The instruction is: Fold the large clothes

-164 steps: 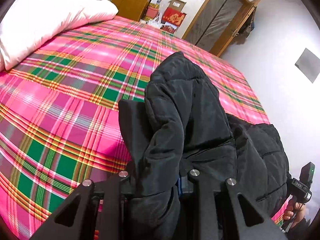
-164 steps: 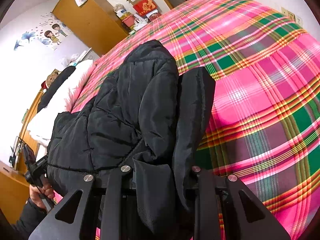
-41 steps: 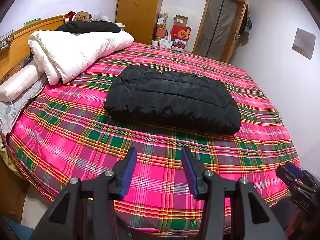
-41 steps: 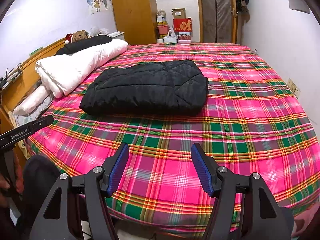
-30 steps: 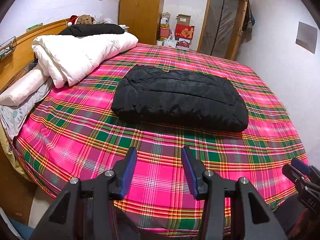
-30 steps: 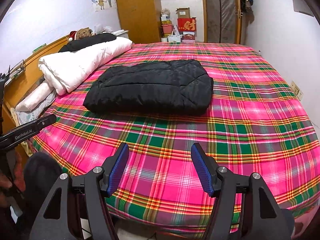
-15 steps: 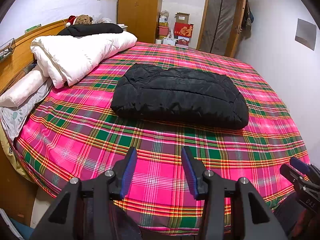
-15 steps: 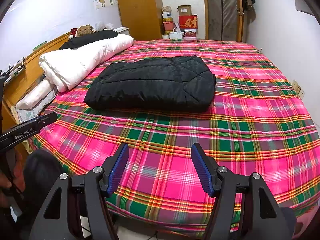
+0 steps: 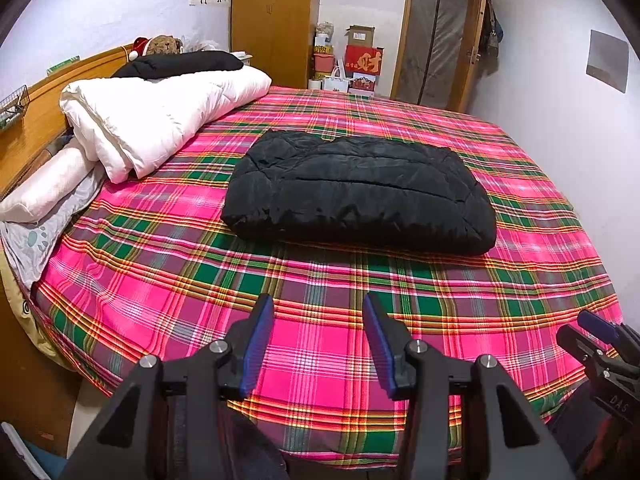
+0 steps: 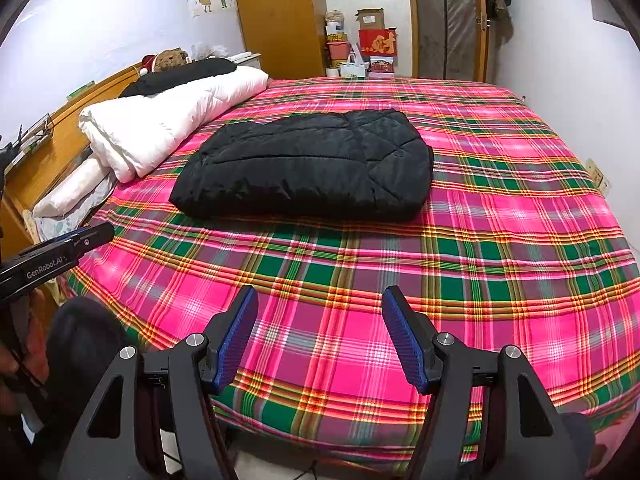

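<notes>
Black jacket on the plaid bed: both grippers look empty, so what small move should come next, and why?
Probably none on the garment: hold both grippers back. The black jacket lies as a compact folded rectangle on the plaid bedspread, apart from the white duvet. The left gripper and right gripper are open, empty, near the bed's edge, so the fold looks finished.

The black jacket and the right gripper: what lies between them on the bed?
Only plaid bedsheet. The right wrist view shows nothing else between the open right gripper and the folded black jacket.
</notes>
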Action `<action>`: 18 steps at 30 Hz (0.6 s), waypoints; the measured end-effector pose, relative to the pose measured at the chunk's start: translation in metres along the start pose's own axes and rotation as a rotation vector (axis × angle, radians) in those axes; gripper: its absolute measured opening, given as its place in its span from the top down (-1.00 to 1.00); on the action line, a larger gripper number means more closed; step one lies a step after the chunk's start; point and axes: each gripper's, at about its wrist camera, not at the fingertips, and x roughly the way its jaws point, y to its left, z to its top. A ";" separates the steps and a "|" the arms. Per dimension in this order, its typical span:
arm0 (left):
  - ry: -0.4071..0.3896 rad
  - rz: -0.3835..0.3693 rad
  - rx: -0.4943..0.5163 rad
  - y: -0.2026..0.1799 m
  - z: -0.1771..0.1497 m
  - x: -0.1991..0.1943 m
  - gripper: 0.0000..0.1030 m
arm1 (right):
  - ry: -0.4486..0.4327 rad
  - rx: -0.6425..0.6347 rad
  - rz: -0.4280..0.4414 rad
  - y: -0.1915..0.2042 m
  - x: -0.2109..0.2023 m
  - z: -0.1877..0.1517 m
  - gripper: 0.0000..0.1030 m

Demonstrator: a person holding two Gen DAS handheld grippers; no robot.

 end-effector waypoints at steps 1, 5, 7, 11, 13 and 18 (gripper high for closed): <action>-0.003 0.012 0.004 -0.002 0.000 -0.001 0.07 | 0.001 0.000 0.000 0.000 0.000 0.000 -0.25; -0.006 -0.006 -0.008 0.001 0.000 -0.003 0.07 | 0.002 0.000 0.000 0.000 0.000 0.000 -0.25; -0.003 -0.013 -0.016 0.002 0.000 -0.003 0.07 | 0.000 -0.002 0.000 0.000 0.000 0.000 -0.25; -0.002 -0.026 -0.023 0.003 -0.001 -0.004 0.07 | 0.000 -0.002 -0.001 0.000 0.000 -0.001 -0.25; 0.003 -0.036 -0.032 0.004 -0.001 -0.004 0.07 | 0.001 -0.002 -0.001 0.000 0.001 -0.001 -0.25; 0.005 -0.037 -0.031 0.003 -0.002 -0.006 0.07 | 0.001 -0.002 -0.003 0.000 0.000 -0.001 -0.25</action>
